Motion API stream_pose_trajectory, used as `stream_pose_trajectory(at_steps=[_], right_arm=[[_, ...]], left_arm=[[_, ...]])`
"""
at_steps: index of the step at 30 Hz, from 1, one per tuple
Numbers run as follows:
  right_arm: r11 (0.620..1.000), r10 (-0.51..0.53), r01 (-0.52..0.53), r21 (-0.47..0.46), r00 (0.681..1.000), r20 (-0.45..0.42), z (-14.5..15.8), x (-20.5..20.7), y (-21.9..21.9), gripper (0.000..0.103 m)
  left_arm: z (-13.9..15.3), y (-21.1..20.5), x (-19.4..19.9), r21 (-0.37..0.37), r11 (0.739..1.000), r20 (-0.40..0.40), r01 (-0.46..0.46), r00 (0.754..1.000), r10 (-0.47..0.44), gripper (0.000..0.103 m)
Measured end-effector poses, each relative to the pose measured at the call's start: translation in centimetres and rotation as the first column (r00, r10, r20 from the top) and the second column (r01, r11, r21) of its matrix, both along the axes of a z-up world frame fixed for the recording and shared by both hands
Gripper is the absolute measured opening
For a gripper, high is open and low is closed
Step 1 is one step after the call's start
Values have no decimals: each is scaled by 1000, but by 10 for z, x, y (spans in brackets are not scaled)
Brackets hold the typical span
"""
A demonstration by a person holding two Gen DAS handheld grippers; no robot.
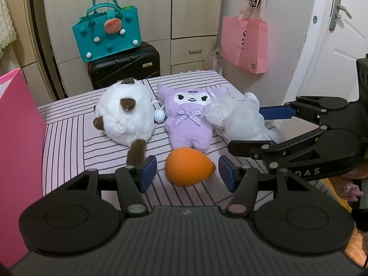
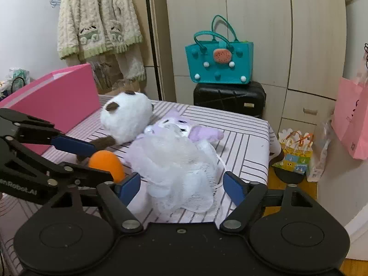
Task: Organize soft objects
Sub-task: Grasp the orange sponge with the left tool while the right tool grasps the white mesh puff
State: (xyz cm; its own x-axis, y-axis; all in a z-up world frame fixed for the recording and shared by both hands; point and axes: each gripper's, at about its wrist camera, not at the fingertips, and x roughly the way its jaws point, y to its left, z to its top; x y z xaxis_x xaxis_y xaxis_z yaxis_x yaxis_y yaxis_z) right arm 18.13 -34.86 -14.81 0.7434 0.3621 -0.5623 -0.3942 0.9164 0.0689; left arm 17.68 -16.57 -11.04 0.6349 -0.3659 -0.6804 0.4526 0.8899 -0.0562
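Note:
On the striped table (image 1: 69, 138) lie a white and brown plush (image 1: 125, 115), a purple plush (image 1: 188, 117), a white mesh bath pouf (image 1: 241, 119) and an orange egg-shaped sponge (image 1: 187, 166). My left gripper (image 1: 187, 172) is open, its blue pads on either side of the orange sponge, apart from it. In the right wrist view my right gripper (image 2: 181, 184) is open around the pouf (image 2: 179, 172), which covers part of the purple plush (image 2: 202, 133). The sponge (image 2: 107, 163) and white plush (image 2: 126, 119) show at the left there.
A pink box (image 1: 18, 149) stands at the table's left side, also in the right wrist view (image 2: 53, 99). Behind the table are a black suitcase (image 1: 124, 65) with a teal bag (image 1: 107, 34) on it, wardrobes and a hanging pink bag (image 1: 246, 43). Gift bags (image 2: 294, 151) sit on the floor.

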Motion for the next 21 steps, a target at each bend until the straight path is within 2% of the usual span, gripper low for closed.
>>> stream_pose_trajectory(at_steps=[4,9,12,14,15,16,18,20,21], right_arm=[[1000,-11,11,-10,1000,-7,-5,8,-1,89],[999,-3,4,39,999,-32,-12,20,-4,90],[997,-12,16,70,998,-68,-16,27,-6,89],[996,-19,26,84,997,-77,-15,28,-7,85],[996,-15,22,90,997,-81,-14,28,-7,77],[996,-7,15,93,996,-85,-14,29,-7,63],[995,7,1,95,997,-81,-13,29,-6,47],[998,10,-6,69,999,-54,-11,26,-2,39],[998,6,-4,56,999,-33,-10,23,-2,37]], left_arm=[[-3,-3,2,-6,1000,-10,-3,1000,3,58],[-8,-5,6,0,1000,-13,-20,1000,20,58],[-8,-7,7,15,999,-2,-35,999,35,58],[-8,-8,7,17,999,-6,-39,999,40,58],[-9,-9,8,18,999,-13,-42,999,42,58],[-10,-10,9,17,999,-26,-41,999,42,58],[-13,-10,12,7,999,-56,-47,997,47,56],[-15,-9,13,-15,999,-75,-47,996,46,52],[-15,-9,14,-21,999,-76,-50,996,49,46]])
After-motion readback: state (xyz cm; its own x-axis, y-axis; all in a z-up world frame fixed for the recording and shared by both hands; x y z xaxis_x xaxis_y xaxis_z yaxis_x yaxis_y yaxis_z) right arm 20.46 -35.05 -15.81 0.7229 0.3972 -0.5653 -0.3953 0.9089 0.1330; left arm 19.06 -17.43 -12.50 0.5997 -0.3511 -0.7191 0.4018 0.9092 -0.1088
